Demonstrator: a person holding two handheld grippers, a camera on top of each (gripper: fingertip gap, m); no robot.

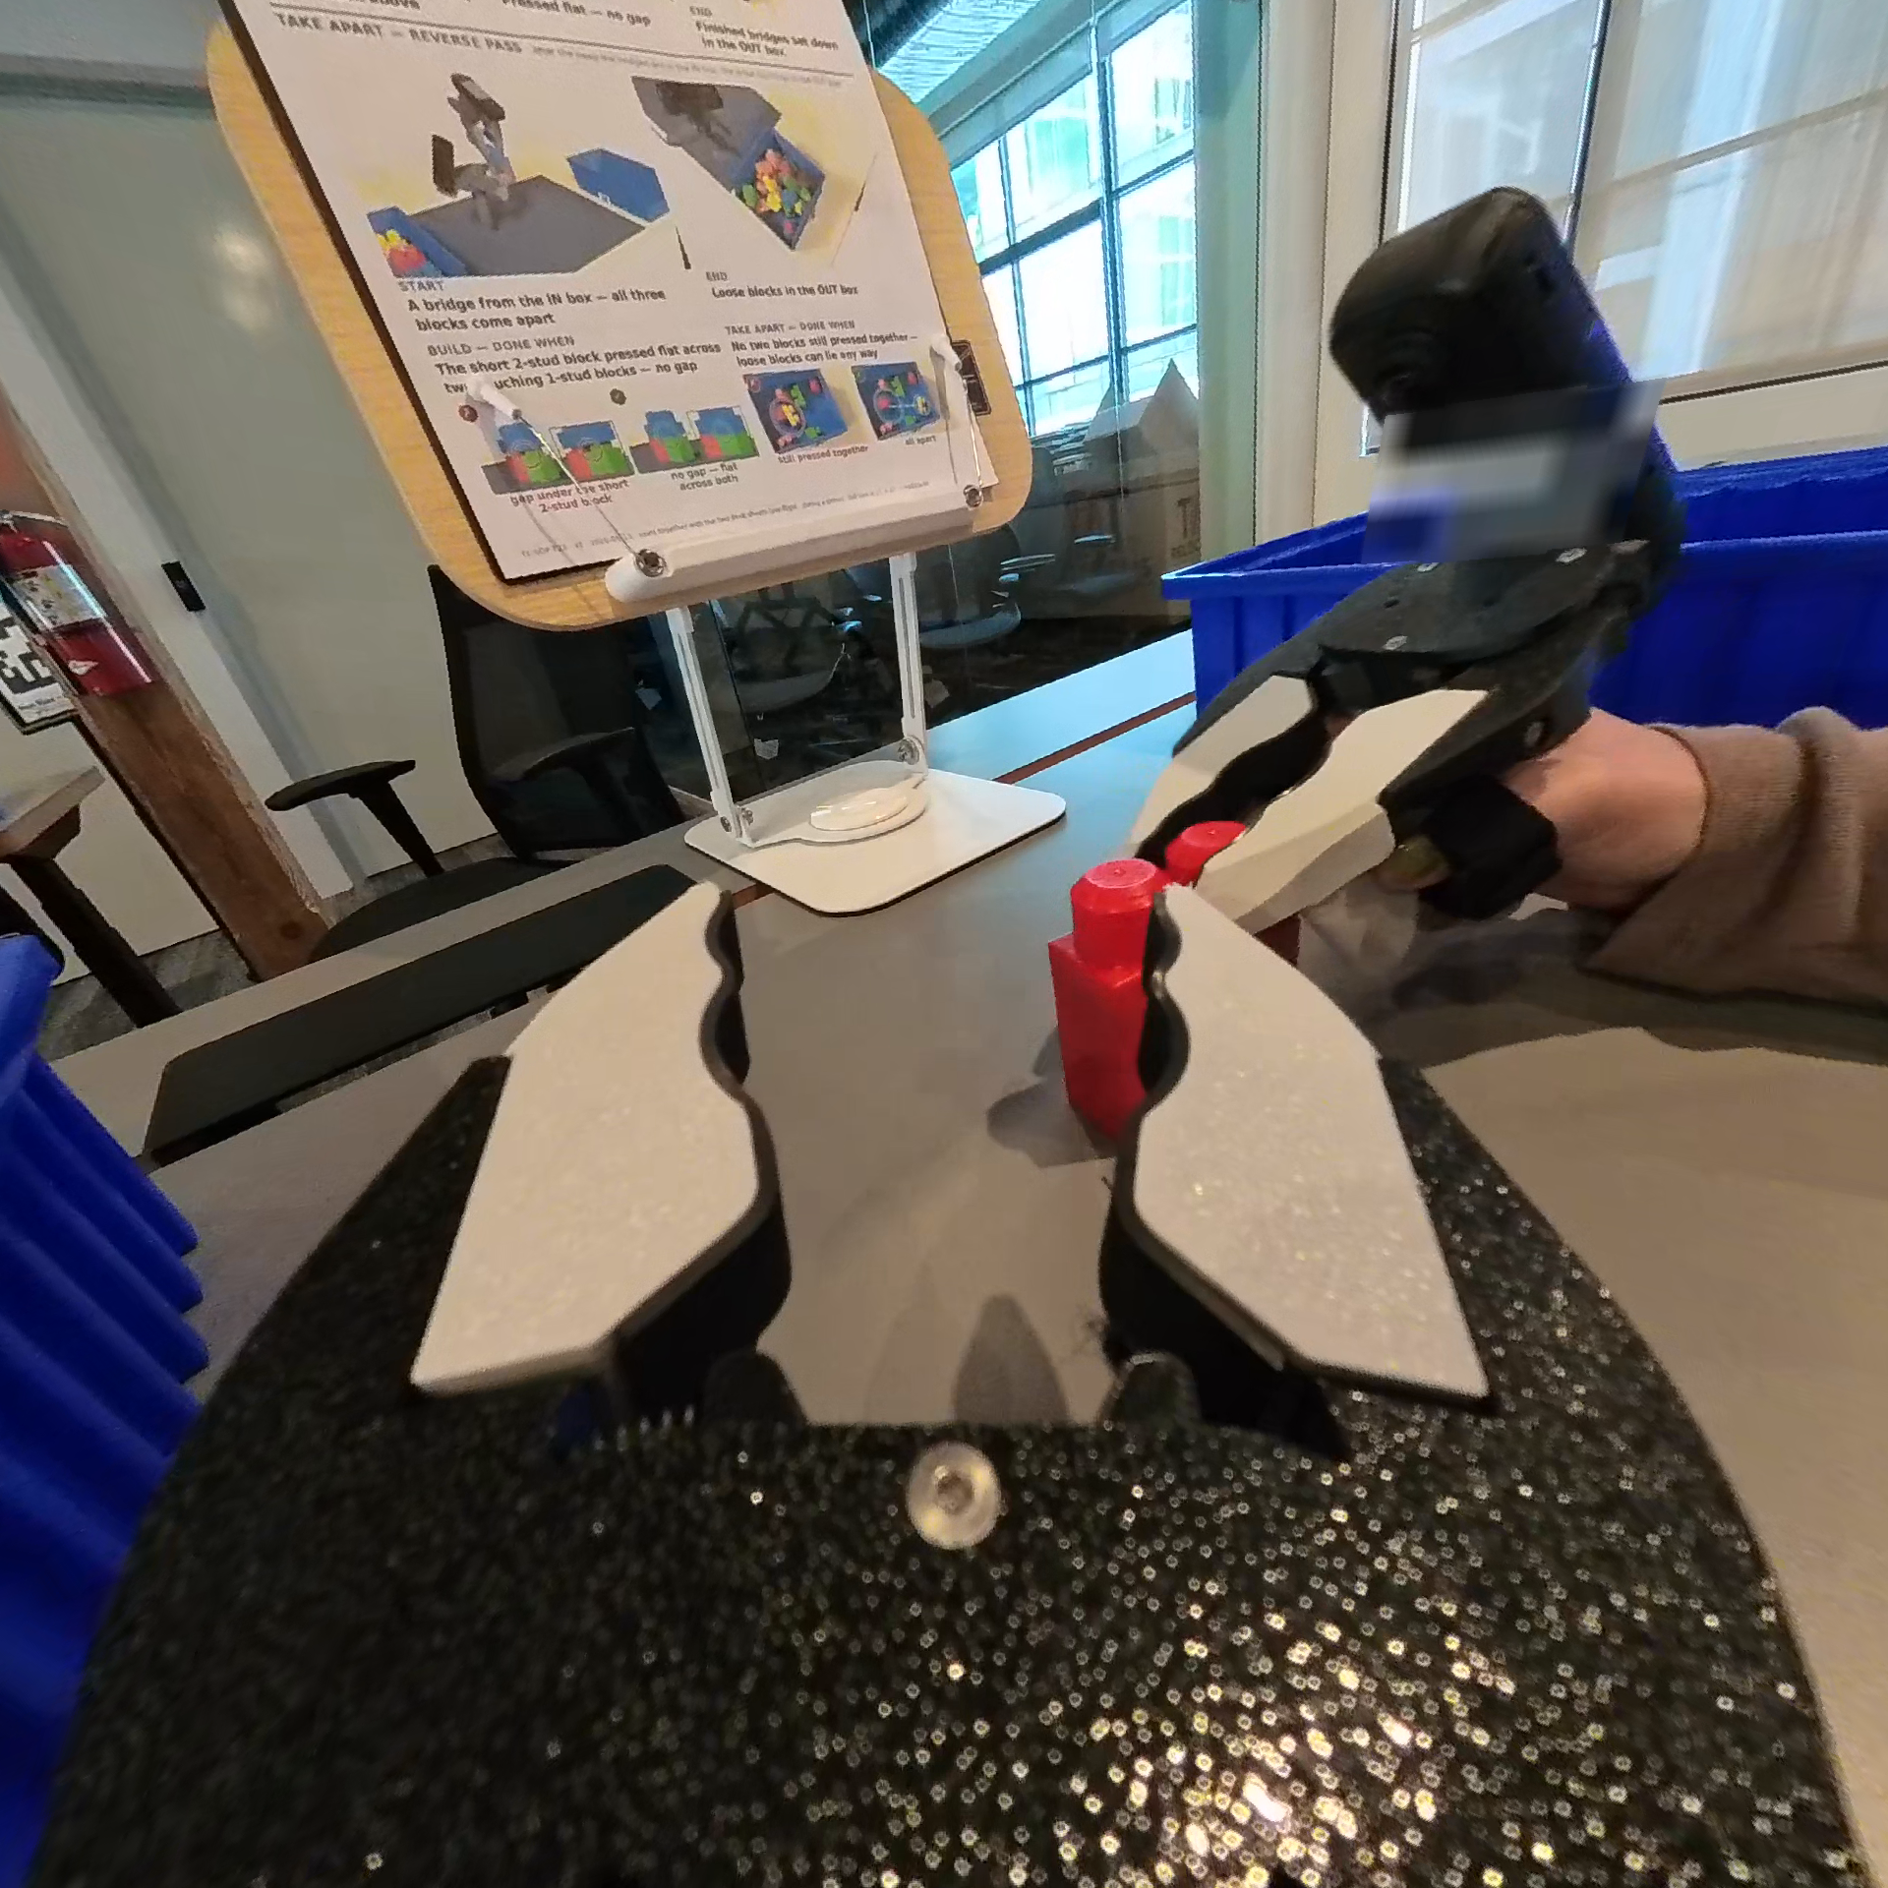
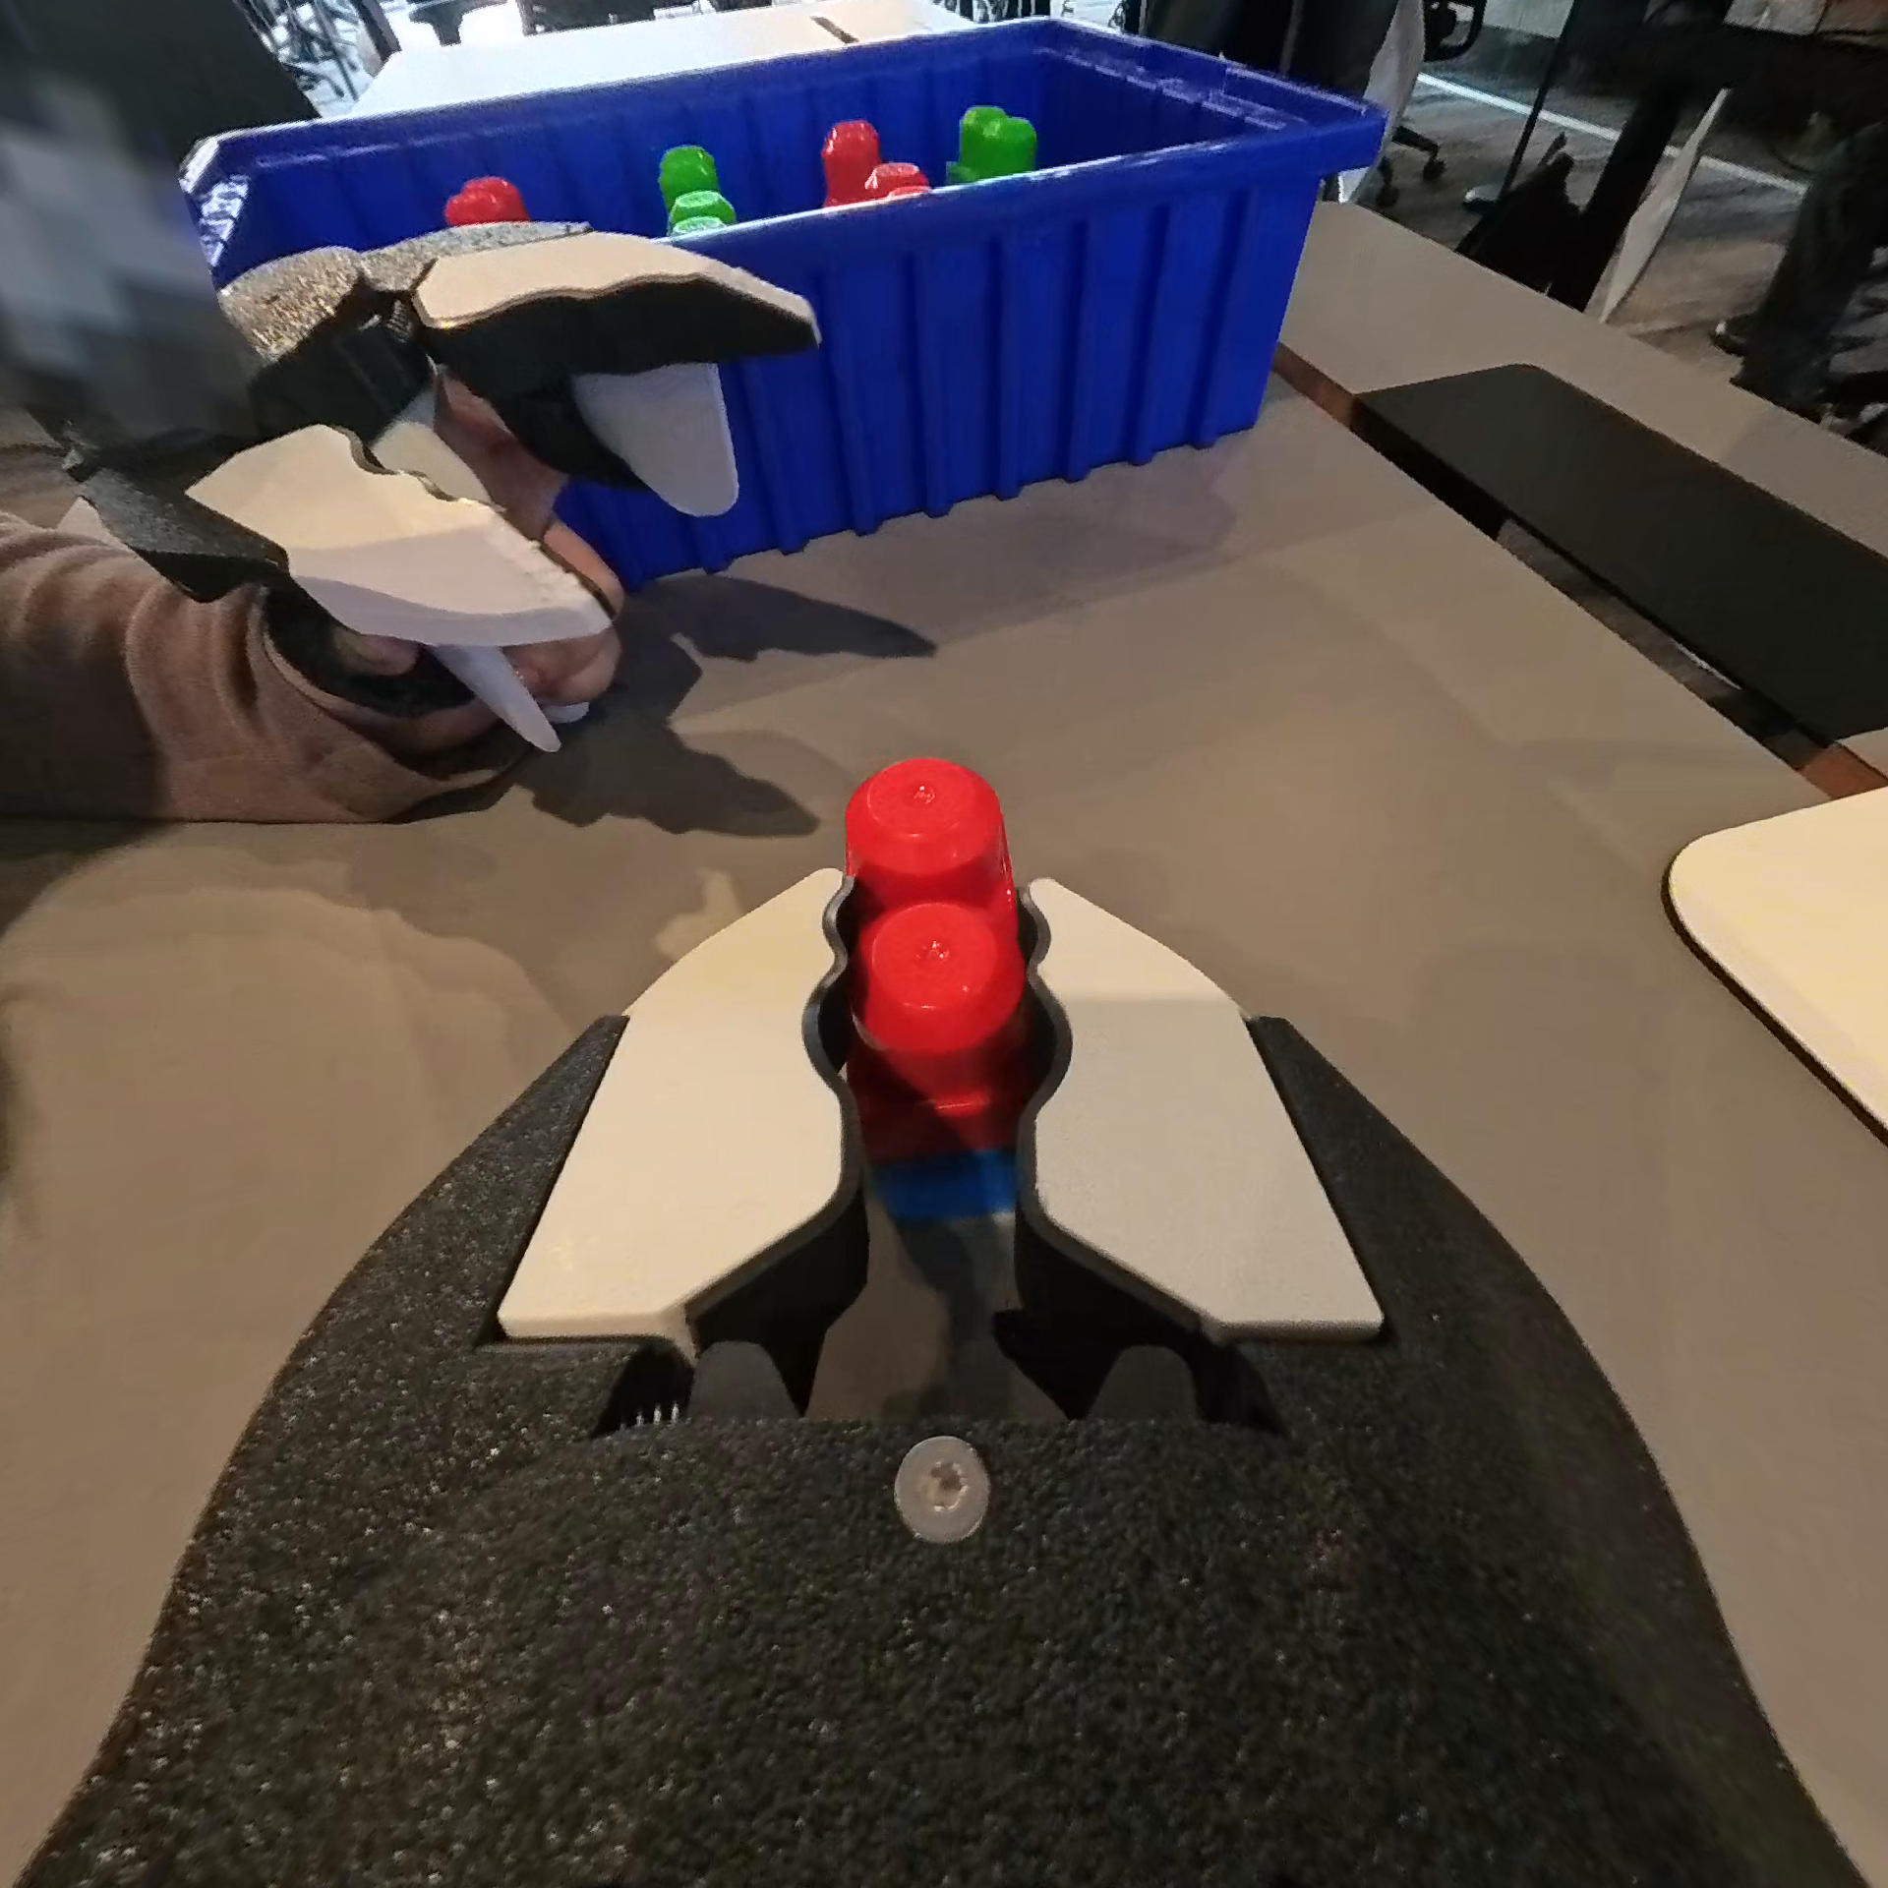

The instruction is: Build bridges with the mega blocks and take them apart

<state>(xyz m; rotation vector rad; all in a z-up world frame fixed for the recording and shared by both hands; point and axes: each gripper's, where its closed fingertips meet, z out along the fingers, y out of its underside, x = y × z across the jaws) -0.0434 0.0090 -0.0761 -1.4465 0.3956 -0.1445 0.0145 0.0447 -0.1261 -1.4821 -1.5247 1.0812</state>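
The right gripper point(image 2: 935, 981) is pinching a red block point(image 2: 932, 981), its two white fingers point(image 2: 715, 1103) closed against the block's sides. The block has two round studs in line, one behind the other, and stands on the grey table point(image 2: 1328, 817). A blue band point(image 2: 950, 1190) shows at the bottom of the block between the fingers; whether that is a second block I cannot tell.

In the left wrist view the left gripper point(image 1: 945, 950) is spread wide, nothing between its fingers. Its right finger point(image 1: 1267, 1144) stands in front of the same red block point(image 1: 1108, 981), at about 1 o'clock from the gripper's middle; whether it touches the block is unclear. Beyond, at 2 o'clock, the right gripper point(image 1: 1216, 828) comes in from the right, held by a hand point(image 1: 1604, 817) in a brown sleeve, and closes on the block's far stud.

From the right wrist view, the left gripper point(image 2: 705, 470) sits at 10 o'clock, open and apart from the block. At 12 o'clock stands a blue bin point(image 2: 1022, 337) with red and green blocks point(image 2: 996, 143) inside. A white board's corner point(image 2: 1798, 919) lies at 3 o'clock.

In the left wrist view, an instruction sheet on a stand point(image 1: 613, 307) rises at 12 o'clock, and another blue bin point(image 1: 1757, 613) stands behind the right gripper.
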